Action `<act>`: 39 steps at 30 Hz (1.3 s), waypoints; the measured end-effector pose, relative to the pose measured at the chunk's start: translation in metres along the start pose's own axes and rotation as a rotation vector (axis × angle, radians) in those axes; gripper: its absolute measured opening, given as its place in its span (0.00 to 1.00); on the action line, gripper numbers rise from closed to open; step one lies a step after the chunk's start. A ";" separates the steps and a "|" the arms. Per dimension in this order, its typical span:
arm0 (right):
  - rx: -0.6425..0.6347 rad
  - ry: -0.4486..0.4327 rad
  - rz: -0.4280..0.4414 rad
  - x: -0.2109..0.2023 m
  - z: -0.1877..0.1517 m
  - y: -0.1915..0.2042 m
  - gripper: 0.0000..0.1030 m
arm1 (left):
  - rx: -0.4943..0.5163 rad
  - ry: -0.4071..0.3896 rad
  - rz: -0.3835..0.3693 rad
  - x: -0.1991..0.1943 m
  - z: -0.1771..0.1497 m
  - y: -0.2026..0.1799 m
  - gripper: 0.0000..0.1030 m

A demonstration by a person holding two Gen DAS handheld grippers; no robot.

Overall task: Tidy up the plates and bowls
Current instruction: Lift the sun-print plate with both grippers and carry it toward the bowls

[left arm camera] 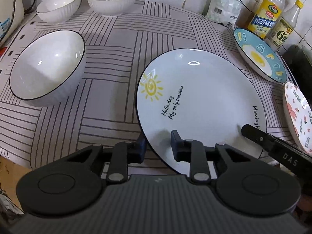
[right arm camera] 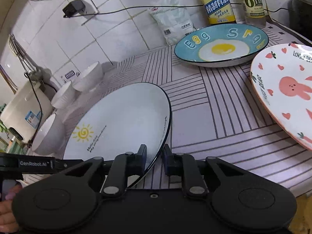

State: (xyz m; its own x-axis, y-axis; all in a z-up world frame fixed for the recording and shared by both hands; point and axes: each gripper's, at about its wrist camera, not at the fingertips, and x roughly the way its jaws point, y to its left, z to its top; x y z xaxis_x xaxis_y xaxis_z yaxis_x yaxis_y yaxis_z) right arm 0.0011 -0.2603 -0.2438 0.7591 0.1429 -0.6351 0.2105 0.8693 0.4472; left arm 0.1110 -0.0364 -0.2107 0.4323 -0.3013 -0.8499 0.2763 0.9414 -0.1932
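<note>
**Sun plate clamped at both near edges, nothing stacked yet**

Grip: the round white plate with a dark rim and a yellow sun print [left arm camera: 200,101] lies near-centre on the striped grey-and-white tablecloth [left arm camera: 109,44]. Its near-left rim is pinched by the left gripper [left arm camera: 159,145], one finger under the rim, one on top, jaws nearly closed. Its near-right rim is pinched the same way by the right gripper [right arm camera: 155,159]. No lift off the cloth can be confirmed from these views.

Progress, as judged: early. No plates are seen stacked and no bowls nested.
- Blue egg-print plate [right arm camera: 221,45] sits far right, alone.
- Pink rabbit-print plate [right arm camera: 282,91] sits right, alone, close to the blue plate's rim; whether they touch cannot be told.
- Large white bowl with a dark rim [left arm camera: 47,66] sits left, apart from the sun plate.
- Two smaller white ribbed bowls [left arm camera: 58,5] sit far left by the wall, side by side.

Clearance: open cloth is seen between the sun plate and both other plates, and between plate and large bowl. The near table edge lies just under the grippers. Two yellow-labelled bottles [left arm camera: 265,15] and a white bag [left arm camera: 224,5] crowd the far-right wall behind the blue plate; a black cable is strung above them.
</note>
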 end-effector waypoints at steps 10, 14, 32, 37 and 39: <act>-0.072 0.006 0.018 0.000 0.015 0.008 0.21 | -0.021 -0.023 -0.018 -0.005 0.016 0.009 0.24; -0.107 -0.015 0.032 0.007 0.032 0.012 0.21 | -0.008 -0.048 -0.017 -0.006 0.035 0.008 0.24; -0.141 -0.079 0.039 0.079 0.098 0.019 0.21 | -0.023 -0.054 0.003 0.040 0.127 0.009 0.24; -0.133 -0.059 0.020 0.098 0.105 0.020 0.21 | -0.033 -0.044 0.009 0.051 0.143 0.012 0.24; -0.134 -0.055 0.014 0.103 0.107 0.020 0.22 | -0.023 -0.041 0.024 0.055 0.146 0.011 0.24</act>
State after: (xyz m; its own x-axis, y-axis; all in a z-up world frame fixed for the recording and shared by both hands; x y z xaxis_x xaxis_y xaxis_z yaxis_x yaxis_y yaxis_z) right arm 0.1491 -0.2783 -0.2328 0.7948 0.1325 -0.5922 0.1182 0.9234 0.3651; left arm 0.2631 -0.0643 -0.1876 0.4731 -0.2839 -0.8340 0.2455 0.9516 -0.1847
